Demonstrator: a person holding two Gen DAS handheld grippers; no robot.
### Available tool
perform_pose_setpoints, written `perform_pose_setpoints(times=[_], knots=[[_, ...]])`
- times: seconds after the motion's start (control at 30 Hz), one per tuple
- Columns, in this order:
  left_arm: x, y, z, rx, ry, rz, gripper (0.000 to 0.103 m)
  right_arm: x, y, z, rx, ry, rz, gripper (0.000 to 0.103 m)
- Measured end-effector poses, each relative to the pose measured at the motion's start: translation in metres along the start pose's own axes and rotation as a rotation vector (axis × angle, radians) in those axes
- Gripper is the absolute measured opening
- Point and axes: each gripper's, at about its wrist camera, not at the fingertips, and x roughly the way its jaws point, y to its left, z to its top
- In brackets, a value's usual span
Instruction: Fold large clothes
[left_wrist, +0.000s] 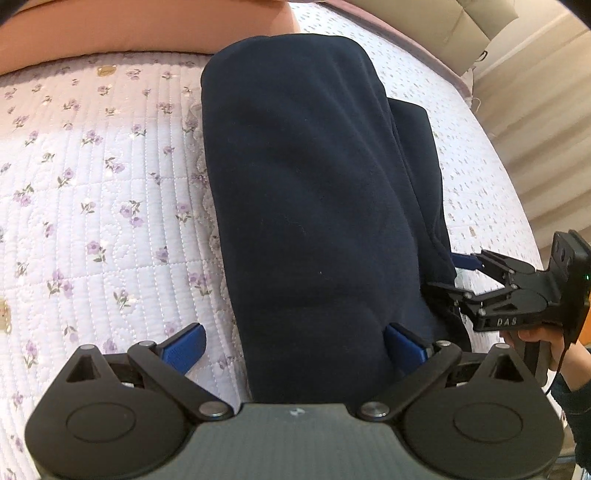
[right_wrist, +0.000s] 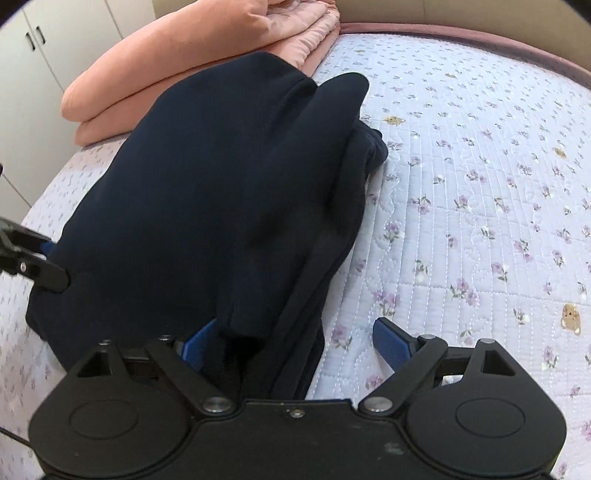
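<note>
Lying folded on quilt (left_wrist: 110, 184), navy garment (left_wrist: 314, 203), each hand-held gripper (left (left_wrist: 295, 347), right (right_wrist: 291, 339)) released

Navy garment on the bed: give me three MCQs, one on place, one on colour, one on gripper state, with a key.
1. Where does the navy garment lie?
A. on the floral quilt
B. on a wooden floor
C. in a drawer

2. What colour is the folded blanket behind it?
A. green
B. peach-pink
C. grey

3. How is the right gripper?
A. shut on the blanket
B. shut, nothing in it
C. open

Key: 1 A, quilt shows all around it; 2 B, peach-pink stack at the garment's far end; 3 C, blue pads stand wide apart.
</note>
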Motion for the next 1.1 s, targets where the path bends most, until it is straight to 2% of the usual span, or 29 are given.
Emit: perform_pose_setpoints(times=[0.2, 0.33, 0.43, 0.47, 0.57, 0.6, 0.67, 0.7, 0.77, 0.9, 0.97, 1.1], knots=[[-0.004, -0.005, -0.005, 0.002, 0.000, 0.037, 0.103, 0.001, -0.004, -0.002, -0.012, 0.029, 0.008, 0.103], [-0.005, -0.002, -0.017, -0.023, 0.017, 0.017, 0.103, -0.003, -0.002, -0.012, -0.026, 0.016, -0.002, 0.103], [0.001, 0.002, -0.030, -0.021, 0.062, 0.006, 0.103, -0.008, 0.003, -0.019, -0.042, 0.008, -0.022, 0.103], [0.005, 0.000, -0.035, 0.000, 0.092, 0.029, 0.103, -0.009, 0.003, -0.021, -0.044, 0.010, -0.025, 0.103], [0.008, -0.025, -0.050, 0.190, 0.138, 0.149, 0.099, -0.014, 0.002, -0.020, -0.051, 0.049, -0.021, 0.103], [0.005, -0.031, -0.052, 0.210, 0.156, 0.140, 0.098, -0.017, -0.001, -0.016, -0.040, 0.078, -0.007, 0.103], [-0.008, -0.032, -0.048, 0.164, 0.166, 0.017, 0.093, -0.026, -0.012, -0.007, 0.023, 0.091, 0.047, 0.103], [-0.019, -0.031, -0.042, 0.126, 0.151, -0.048, 0.094, -0.032, -0.020, -0.002, 0.070, 0.063, 0.078, 0.103], [-0.039, -0.031, -0.028, 0.091, 0.096, -0.073, 0.103, -0.043, -0.034, 0.007, 0.129, 0.002, 0.115, 0.103], [-0.070, -0.026, 0.012, 0.095, -0.050, -0.009, 0.103, -0.049, -0.036, 0.023, 0.078, -0.056, 0.078, 0.103], [-0.074, -0.021, 0.029, 0.081, -0.089, 0.010, 0.103, -0.048, -0.033, 0.028, 0.064, -0.072, 0.090, 0.103], [-0.058, -0.003, 0.058, 0.005, -0.125, -0.010, 0.103, -0.040, -0.032, 0.038, 0.110, -0.113, 0.154, 0.103]])
